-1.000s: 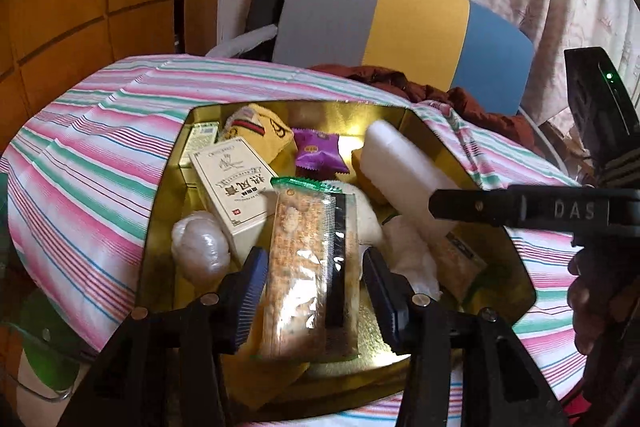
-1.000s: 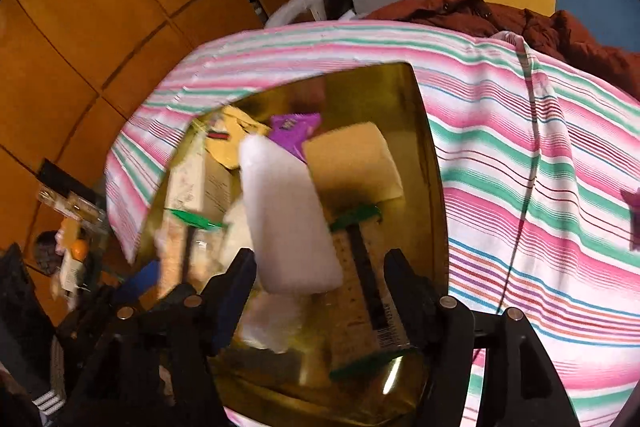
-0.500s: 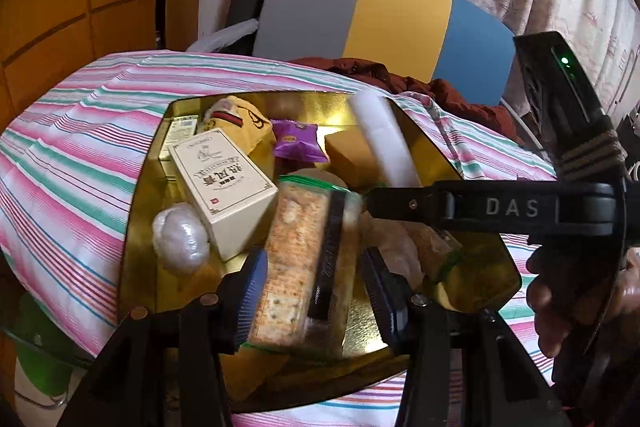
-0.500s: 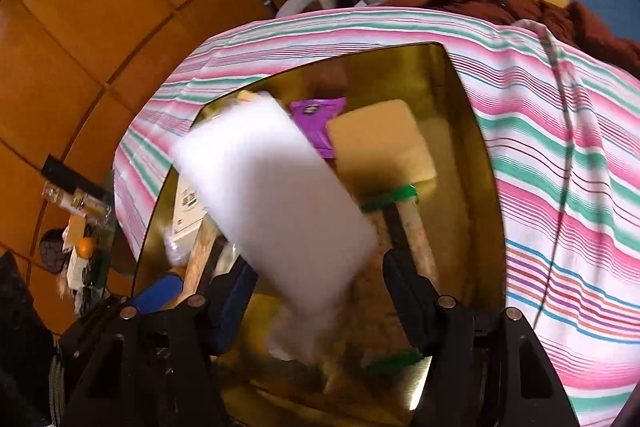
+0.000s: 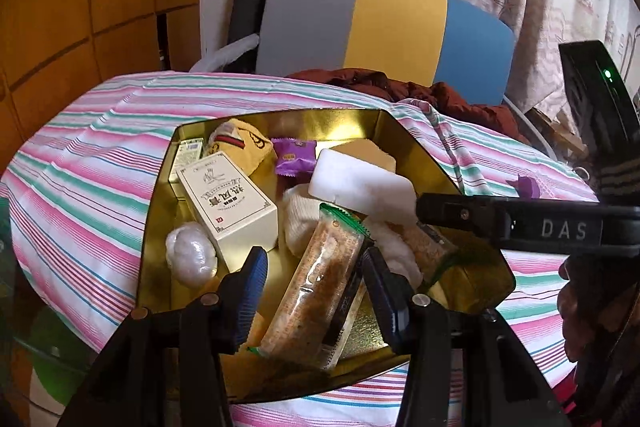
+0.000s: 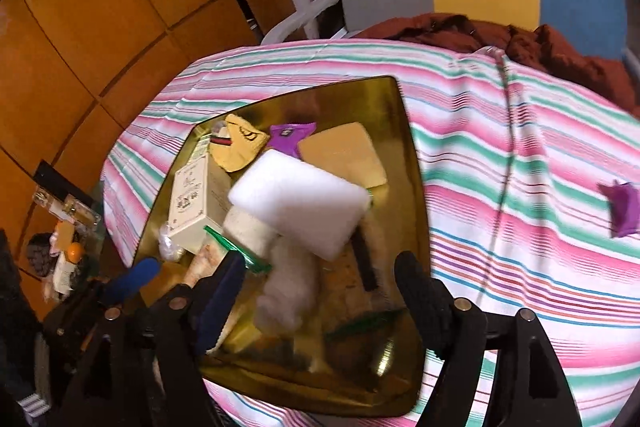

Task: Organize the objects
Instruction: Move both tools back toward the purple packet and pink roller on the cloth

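We've got the gold tray [image 5: 158, 227] mid-frame on the striped desk [image 5: 80, 171], packed with snacks. Our left gripper [image 5: 314, 277] has its jaws spread around a cracker pack [image 5: 320, 291], not squeezing it. Our right gripper [image 6: 320, 279] has its jaws released too; the white foam block [image 6: 298, 201] sits loose on the pile, centre frame.

White letters "DAS" stand on the black bar of the right gripper [image 5: 416, 205], seen in left wrist view. The cream box [image 5: 228, 203] in the gold tray [image 5: 404, 143] has Chinese characters on its lid w/ a small red square mark, too small to read exactly. The clear snack pack [image 5: 316, 291] has a black strip w/ printed digits, approx. "2025", rest not legible. Right wrist view: no readable text.
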A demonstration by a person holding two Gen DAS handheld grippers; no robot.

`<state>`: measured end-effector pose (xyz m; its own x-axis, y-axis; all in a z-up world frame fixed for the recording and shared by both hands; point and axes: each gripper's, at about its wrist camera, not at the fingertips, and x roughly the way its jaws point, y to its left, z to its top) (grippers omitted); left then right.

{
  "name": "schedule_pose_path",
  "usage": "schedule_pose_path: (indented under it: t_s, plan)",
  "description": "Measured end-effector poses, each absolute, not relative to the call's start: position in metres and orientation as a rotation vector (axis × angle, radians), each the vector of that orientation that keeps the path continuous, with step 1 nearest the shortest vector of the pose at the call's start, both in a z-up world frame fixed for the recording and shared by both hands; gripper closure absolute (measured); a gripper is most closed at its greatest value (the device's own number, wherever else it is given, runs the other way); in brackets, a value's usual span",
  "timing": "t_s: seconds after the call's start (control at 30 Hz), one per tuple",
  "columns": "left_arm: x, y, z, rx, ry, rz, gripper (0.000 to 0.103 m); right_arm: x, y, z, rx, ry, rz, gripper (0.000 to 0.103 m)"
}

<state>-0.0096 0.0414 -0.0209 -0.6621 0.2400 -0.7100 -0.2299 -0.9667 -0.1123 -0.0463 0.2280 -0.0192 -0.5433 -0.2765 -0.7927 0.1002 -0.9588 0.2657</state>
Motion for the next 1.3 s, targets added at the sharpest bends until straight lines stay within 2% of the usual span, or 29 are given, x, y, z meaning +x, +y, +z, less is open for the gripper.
schedule_pose_path:
  t_s: [0.37, 0.97, 1.3]
  plan:
    - [0.001, 0.058, 0.000, -1.044, 0.076, 2.656, 0.053, -0.020, 0.261, -0.005, 1.355, -0.218, -2.712, 0.003]
    - [0.007, 0.120, 0.018, -0.942, 0.211, 2.524, 0.053, -0.017, 0.376, -0.002, 1.510, -0.250, -2.904, 0.001]
    - [0.005, 0.161, 0.016, -0.931, 0.270, 2.419, 0.053, -0.017, 0.482, -0.022, 1.711, -0.414, -2.985, 0.001]
